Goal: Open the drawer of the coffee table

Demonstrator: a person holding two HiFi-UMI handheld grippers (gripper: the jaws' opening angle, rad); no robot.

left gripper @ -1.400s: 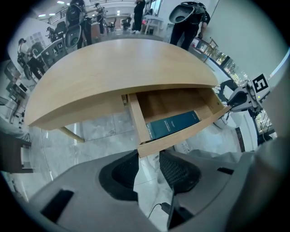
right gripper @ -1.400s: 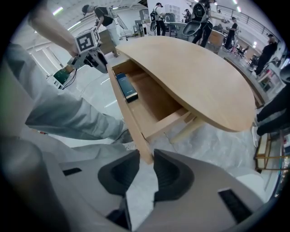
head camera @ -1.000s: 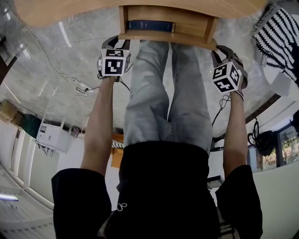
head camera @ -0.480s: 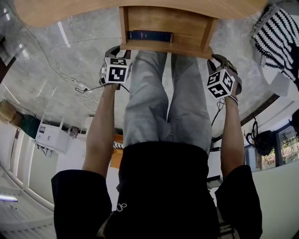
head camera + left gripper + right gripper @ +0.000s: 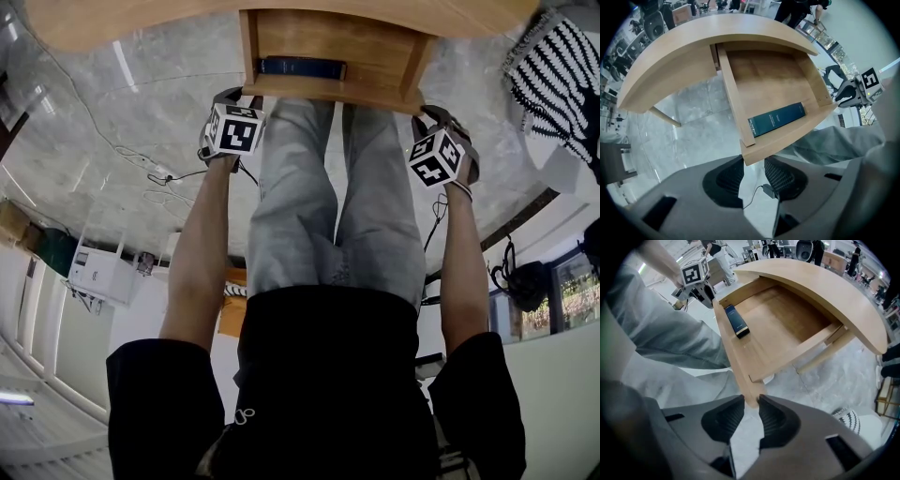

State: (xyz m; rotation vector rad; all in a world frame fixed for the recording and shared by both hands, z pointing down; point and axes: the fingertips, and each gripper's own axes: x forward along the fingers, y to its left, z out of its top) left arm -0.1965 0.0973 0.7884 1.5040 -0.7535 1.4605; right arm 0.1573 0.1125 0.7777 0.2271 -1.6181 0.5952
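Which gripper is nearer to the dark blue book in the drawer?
Left. The left gripper holds the drawer front at the corner beside the book; the right gripper holds its far corner.

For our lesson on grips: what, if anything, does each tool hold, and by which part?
Both hold the drawer's front panel, one at each end corner: the left tool pinches one corner, the right tool the other.
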